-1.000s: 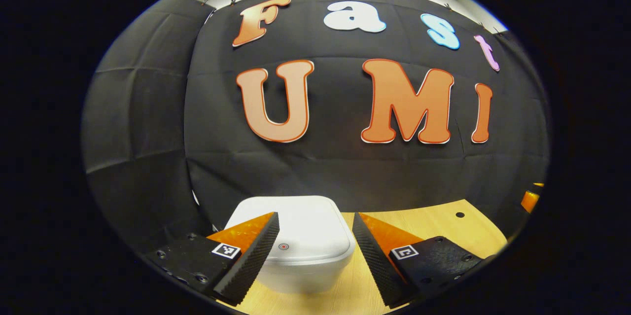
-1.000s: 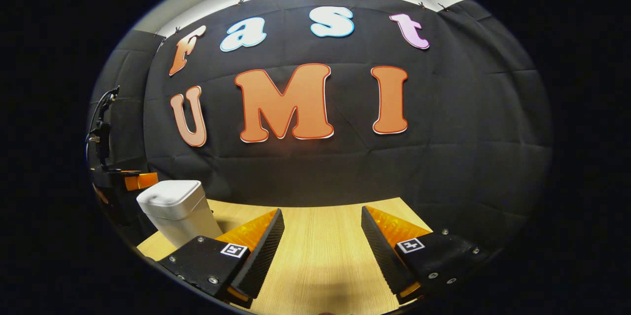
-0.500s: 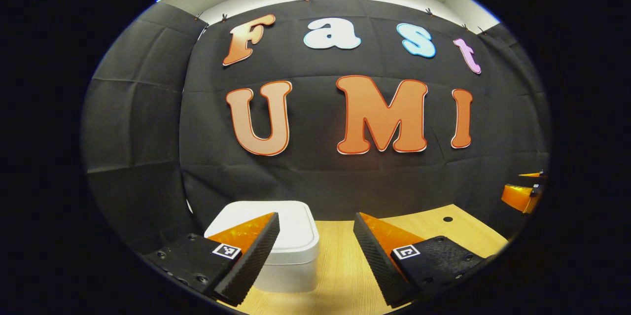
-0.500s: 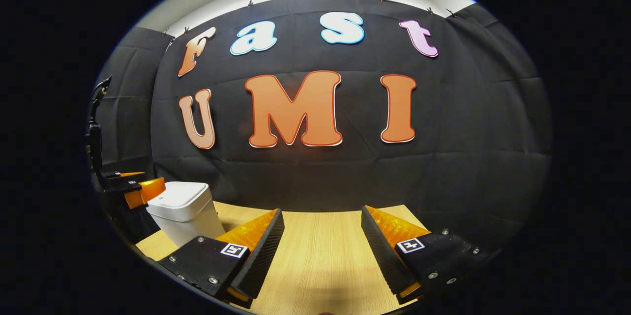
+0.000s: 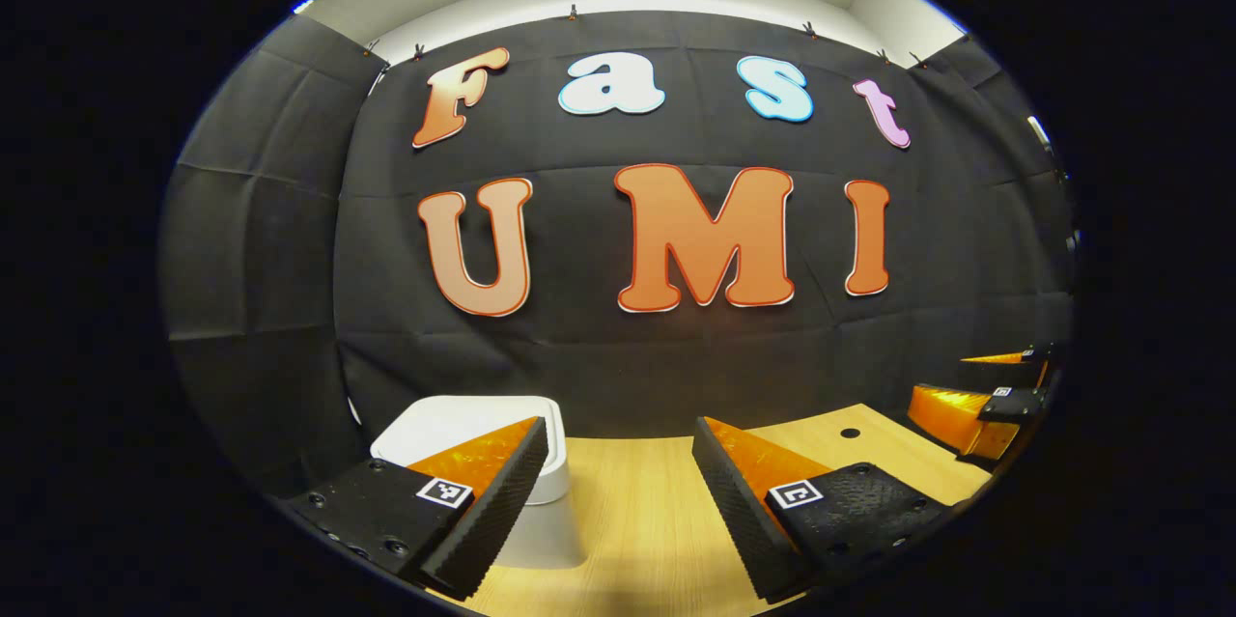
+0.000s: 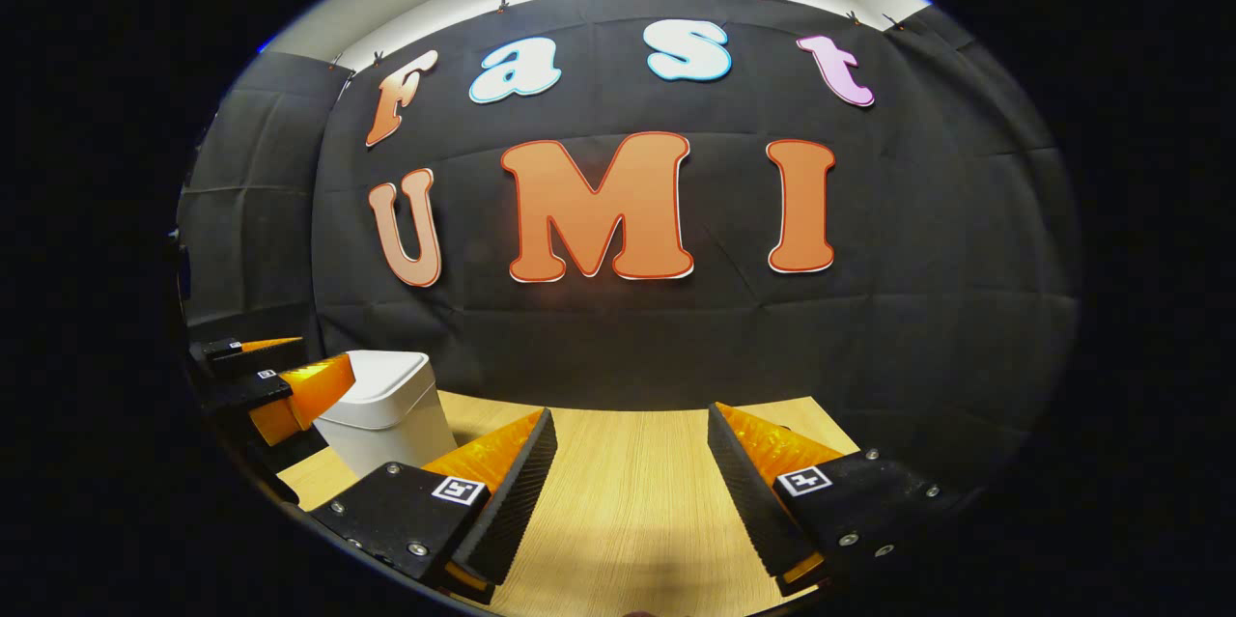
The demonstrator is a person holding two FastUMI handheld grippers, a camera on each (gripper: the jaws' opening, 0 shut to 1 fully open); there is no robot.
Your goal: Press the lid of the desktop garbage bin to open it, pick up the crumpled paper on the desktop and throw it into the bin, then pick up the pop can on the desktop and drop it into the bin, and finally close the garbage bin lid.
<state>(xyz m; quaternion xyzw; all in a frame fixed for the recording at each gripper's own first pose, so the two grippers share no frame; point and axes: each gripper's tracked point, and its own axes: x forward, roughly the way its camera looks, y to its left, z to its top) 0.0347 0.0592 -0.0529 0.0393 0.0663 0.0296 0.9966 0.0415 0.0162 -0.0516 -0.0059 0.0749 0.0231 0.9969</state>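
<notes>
The white garbage bin [image 5: 454, 429] stands on the wooden desk with its lid down, partly behind my left gripper's left finger. My left gripper [image 5: 618, 477] is open and holds nothing; it sits back from the bin and a little to its right. In the right gripper view the bin [image 6: 391, 409] stands at the left, with the left gripper [image 6: 275, 376] just beside it. My right gripper [image 6: 628, 467] is open over bare desk, empty. At the far right of the left gripper view the right gripper [image 5: 985, 395] shows.
The wooden desk [image 6: 628, 511] runs back to the black cloth wall. A small dark hole [image 5: 850, 432] marks the desk's back right in the left gripper view.
My left gripper has pulled back and shifted right, so the bin looks smaller and further left. In the right gripper view the left gripper has come lower, beside the bin.
</notes>
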